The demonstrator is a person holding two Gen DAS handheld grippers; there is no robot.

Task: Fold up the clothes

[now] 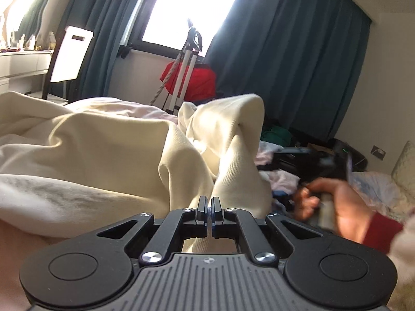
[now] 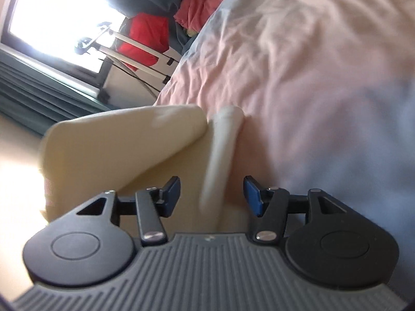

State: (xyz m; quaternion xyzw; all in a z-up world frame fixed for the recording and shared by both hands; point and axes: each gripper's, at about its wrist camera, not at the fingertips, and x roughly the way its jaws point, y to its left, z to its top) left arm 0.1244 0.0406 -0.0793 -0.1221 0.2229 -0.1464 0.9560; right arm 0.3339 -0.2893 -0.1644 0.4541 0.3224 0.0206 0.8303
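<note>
The left gripper point(image 1: 208, 213) has its jaws clamped on the cream garment point(image 1: 103, 155); the right gripper point(image 2: 211, 194), jaws apart, straddles a garment fold point(image 2: 220, 155) running straight ahead on the bed point(image 2: 298, 77).

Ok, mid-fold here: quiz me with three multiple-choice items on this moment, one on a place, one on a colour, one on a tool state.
1. Where does the cream garment lie?
A. on the bed
B. on a chair
C. on the floor

2. What colour are the curtains?
A. white
B. teal blue
C. yellow

3. How do the two tools stand?
A. both open
B. both shut
C. left shut on cloth, right open

Answers:
1 A, it spreads over the pink bedsheet.
2 B, teal drapes flank the bright window.
3 C, the left tool pinches the cream fabric, while the right tool gapes wide with a fold between its fingers.
</note>
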